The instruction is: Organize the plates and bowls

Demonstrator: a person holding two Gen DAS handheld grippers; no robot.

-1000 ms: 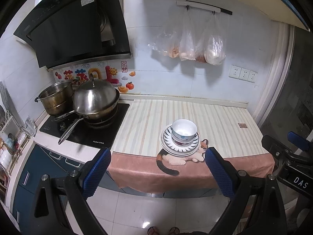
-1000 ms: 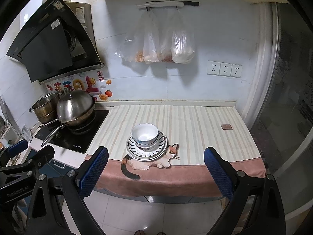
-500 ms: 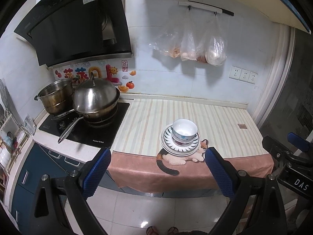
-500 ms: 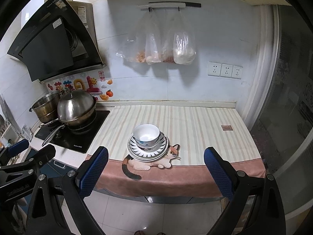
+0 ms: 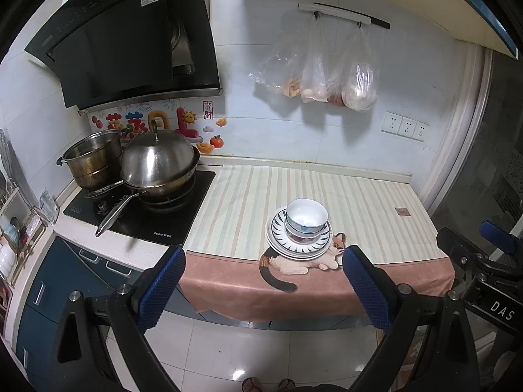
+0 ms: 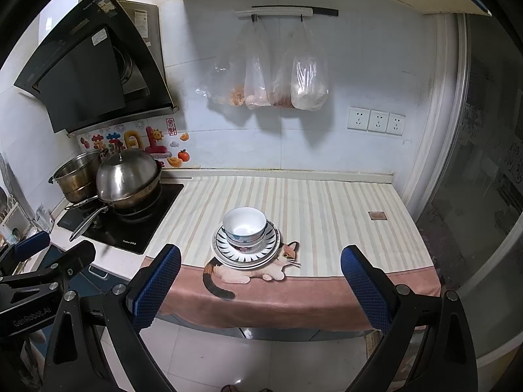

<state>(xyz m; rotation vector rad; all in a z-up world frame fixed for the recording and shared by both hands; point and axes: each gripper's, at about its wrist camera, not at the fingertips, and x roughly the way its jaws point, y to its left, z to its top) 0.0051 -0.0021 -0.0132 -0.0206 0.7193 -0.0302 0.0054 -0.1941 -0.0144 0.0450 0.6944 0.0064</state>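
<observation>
White bowls (image 5: 306, 218) are nested on a stack of plates (image 5: 281, 248), the top plate striped dark at the rim. The stack sits on a striped counter mat (image 5: 359, 202) near its front edge, beside a cat print. It also shows in the right wrist view, bowls (image 6: 244, 223) on plates (image 6: 225, 254). My left gripper (image 5: 261, 268) is open and empty, held back from the counter over the floor. My right gripper (image 6: 261, 266) is open and empty, likewise short of the counter. Each gripper appears at the edge of the other's view.
A lidded steel wok (image 5: 157, 166) and a steel pot (image 5: 91, 160) stand on the black cooktop (image 5: 183, 219) at the left. A range hood (image 5: 124, 39) hangs above. Plastic bags (image 5: 327, 75) hang on the back wall. A dish rack (image 5: 13, 215) is at far left.
Both grippers have drifted very slightly; the stack of dishes has not moved. Both stay open.
</observation>
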